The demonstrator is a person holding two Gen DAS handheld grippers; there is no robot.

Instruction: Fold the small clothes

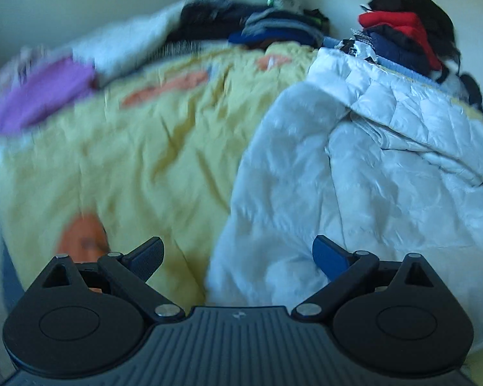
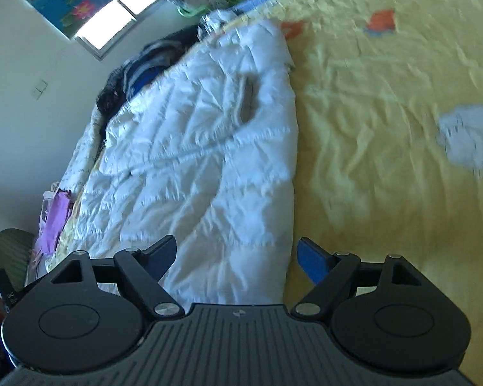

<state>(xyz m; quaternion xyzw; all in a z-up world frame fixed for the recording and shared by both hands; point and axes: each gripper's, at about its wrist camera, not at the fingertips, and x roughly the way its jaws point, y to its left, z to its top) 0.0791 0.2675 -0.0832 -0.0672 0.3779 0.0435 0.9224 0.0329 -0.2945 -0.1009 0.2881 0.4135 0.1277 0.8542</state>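
Note:
A white quilted puffer jacket point(image 1: 354, 167) lies on the yellow bedspread point(image 1: 128, 148), at the right of the left wrist view. My left gripper point(image 1: 238, 257) is open and empty, hovering over the jacket's near left edge. In the right wrist view the same jacket point(image 2: 203, 148) lies lengthwise, with a pocket opening point(image 2: 248, 96) showing. My right gripper point(image 2: 236, 255) is open and empty, just above the jacket's near end, its right finger over the bedspread point(image 2: 386, 128).
A purple folded garment point(image 1: 45, 93) lies at the far left. Dark clothes point(image 1: 273, 29) are piled at the back of the bed. A red, navy and black stack point(image 1: 402, 32) sits at the back right. A window point(image 2: 119, 9) is in the wall.

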